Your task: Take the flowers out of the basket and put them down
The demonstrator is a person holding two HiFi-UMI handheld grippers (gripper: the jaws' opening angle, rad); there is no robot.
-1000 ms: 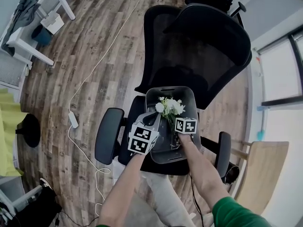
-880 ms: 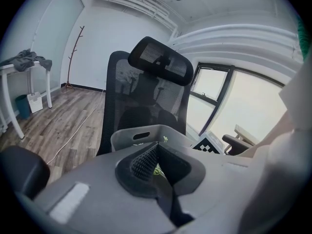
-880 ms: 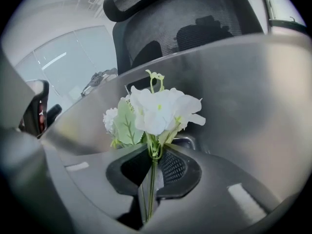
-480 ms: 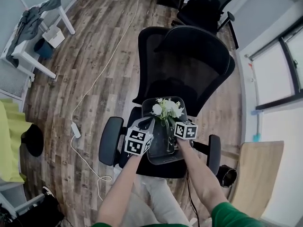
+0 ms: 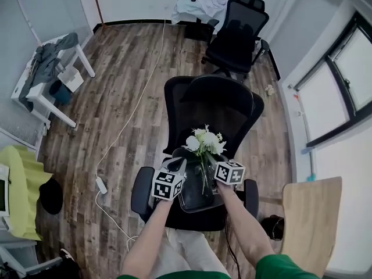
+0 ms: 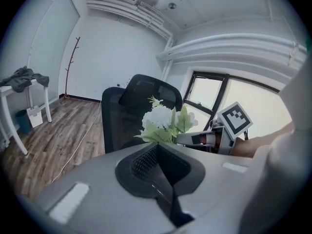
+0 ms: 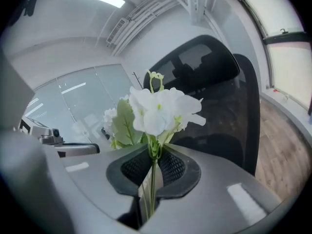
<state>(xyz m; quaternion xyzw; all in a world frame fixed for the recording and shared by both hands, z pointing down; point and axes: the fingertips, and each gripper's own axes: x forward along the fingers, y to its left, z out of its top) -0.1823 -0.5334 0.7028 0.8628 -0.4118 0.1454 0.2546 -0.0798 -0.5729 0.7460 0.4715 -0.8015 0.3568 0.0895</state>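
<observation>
The right tongs [image 7: 148, 179] are clamped on the thin green stems of the white flowers [image 5: 204, 141]. The blooms stand just above the grey basket [image 5: 192, 197], which sits on the seat of a black chair [image 5: 212, 106]. The left tongs [image 5: 179, 164] are pressed together with nothing in them, at the basket's 10 o'clock edge. The chair's tall back rises close behind the flowers at 12 o'clock. A white table [image 5: 49, 86] with clothes stands at 10 o'clock. A white cable [image 5: 125, 127] lies on the wooden floor [image 5: 116, 74].
</observation>
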